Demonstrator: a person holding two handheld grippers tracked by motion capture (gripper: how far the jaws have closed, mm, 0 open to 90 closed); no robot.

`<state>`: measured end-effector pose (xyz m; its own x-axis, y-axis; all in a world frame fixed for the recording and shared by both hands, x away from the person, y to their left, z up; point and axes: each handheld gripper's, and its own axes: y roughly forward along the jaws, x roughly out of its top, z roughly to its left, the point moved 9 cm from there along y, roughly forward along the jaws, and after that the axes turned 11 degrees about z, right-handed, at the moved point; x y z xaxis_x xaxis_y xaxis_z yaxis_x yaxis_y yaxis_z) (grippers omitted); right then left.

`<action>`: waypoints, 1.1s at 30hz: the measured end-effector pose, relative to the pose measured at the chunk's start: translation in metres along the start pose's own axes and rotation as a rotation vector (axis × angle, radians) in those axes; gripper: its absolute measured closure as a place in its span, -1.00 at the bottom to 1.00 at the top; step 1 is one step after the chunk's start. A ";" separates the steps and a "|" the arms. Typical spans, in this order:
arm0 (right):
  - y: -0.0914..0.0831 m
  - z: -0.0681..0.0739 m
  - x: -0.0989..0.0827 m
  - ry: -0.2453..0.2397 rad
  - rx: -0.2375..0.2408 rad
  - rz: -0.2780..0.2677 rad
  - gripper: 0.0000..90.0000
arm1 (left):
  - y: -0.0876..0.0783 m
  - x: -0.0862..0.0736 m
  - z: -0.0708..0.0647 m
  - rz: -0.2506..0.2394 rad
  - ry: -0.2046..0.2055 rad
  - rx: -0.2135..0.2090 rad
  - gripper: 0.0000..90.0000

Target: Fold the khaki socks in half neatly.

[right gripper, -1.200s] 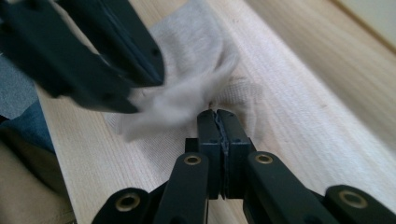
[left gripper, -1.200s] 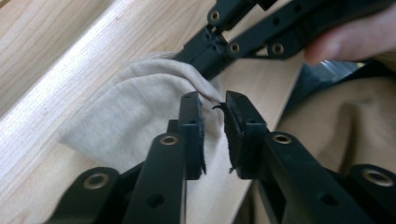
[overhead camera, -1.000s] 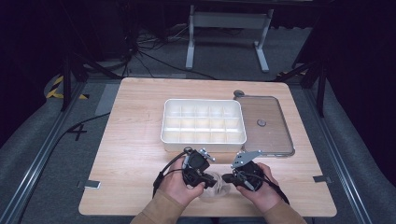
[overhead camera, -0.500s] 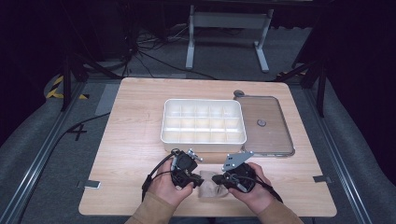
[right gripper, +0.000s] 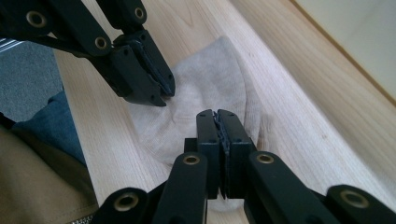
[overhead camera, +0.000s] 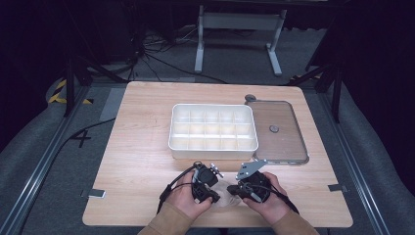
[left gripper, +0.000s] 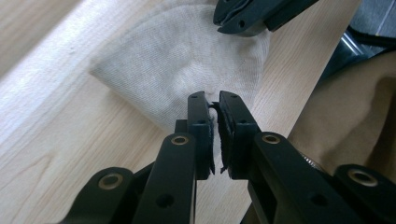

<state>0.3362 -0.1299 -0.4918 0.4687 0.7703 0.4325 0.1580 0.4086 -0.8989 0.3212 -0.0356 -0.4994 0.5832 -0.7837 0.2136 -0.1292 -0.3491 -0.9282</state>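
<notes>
Cloth unmarked – both grippers apparently pinching its edges.

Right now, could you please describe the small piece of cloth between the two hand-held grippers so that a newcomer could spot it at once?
Start at the wooden table and find the white compartment tray at its middle. On the near edge in front of that tray lies a small beige knitted cloth, pinched by the left hand-held gripper and the right hand-held gripper. It is the one soft, crumpled thing there; the tray and the clear lid are rigid.
</notes>
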 end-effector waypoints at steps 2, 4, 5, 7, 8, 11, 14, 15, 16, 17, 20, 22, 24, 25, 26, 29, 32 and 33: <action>0.000 -0.001 -0.002 0.003 0.005 0.004 0.97 | 0.002 0.000 0.000 0.013 -0.006 -0.003 0.87; 0.001 -0.002 -0.004 0.008 0.001 0.009 0.96 | 0.004 0.000 0.001 0.025 -0.006 -0.003 0.87; 0.001 -0.002 -0.005 0.010 0.003 0.013 0.95 | 0.005 0.001 0.001 0.026 -0.003 -0.003 0.88; 0.002 -0.003 -0.006 0.010 0.003 0.016 0.95 | 0.006 0.000 0.001 0.033 -0.001 -0.001 0.88; 0.002 -0.003 -0.007 0.017 0.006 0.021 0.95 | 0.007 0.001 0.001 0.031 0.005 -0.005 0.88; 0.006 -0.005 -0.009 0.021 0.001 0.035 0.95 | 0.008 0.000 0.000 0.048 0.000 -0.009 0.88; 0.010 -0.007 -0.012 0.028 0.001 0.056 0.95 | 0.009 -0.001 -0.001 0.064 -0.005 -0.018 0.88; 0.012 -0.008 -0.014 0.028 0.006 0.061 0.95 | 0.010 0.000 -0.001 0.058 0.003 -0.017 0.87; 0.014 -0.009 -0.014 0.033 0.006 0.063 0.95 | 0.010 0.000 -0.001 0.062 0.003 -0.020 0.87; 0.015 -0.010 -0.015 0.042 0.016 0.063 0.95 | 0.010 0.000 -0.002 0.062 0.004 -0.020 0.87; 0.016 -0.010 -0.015 0.040 0.012 0.061 0.97 | 0.010 0.000 -0.002 0.059 0.006 -0.022 0.87; 0.016 -0.010 -0.015 0.033 0.002 0.060 0.98 | 0.008 0.000 -0.003 0.055 0.002 -0.021 0.87; 0.017 -0.010 -0.015 0.030 -0.002 0.060 0.98 | 0.005 0.001 -0.002 0.038 0.009 -0.014 0.87; 0.017 -0.010 -0.015 0.030 -0.002 0.060 0.98 | 0.003 0.003 -0.002 0.017 0.005 -0.010 0.87; 0.017 -0.010 -0.015 0.030 -0.002 0.059 0.98 | 0.001 0.004 -0.001 -0.002 0.008 -0.008 0.87; 0.017 -0.010 -0.015 0.028 -0.005 0.057 0.99 | -0.006 0.007 0.002 -0.047 -0.006 0.003 0.85; 0.017 -0.010 -0.015 0.029 -0.011 0.056 0.99 | -0.009 0.011 0.006 -0.095 -0.020 0.021 0.82; 0.017 -0.010 -0.015 0.028 -0.011 0.056 0.99 | -0.009 0.013 0.007 -0.123 -0.035 0.035 0.81</action>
<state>0.3406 -0.1395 -0.5143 0.5014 0.7777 0.3793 0.1405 0.3594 -0.9225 0.3354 -0.0390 -0.4907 0.6205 -0.7177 0.3161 -0.0274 -0.4227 -0.9059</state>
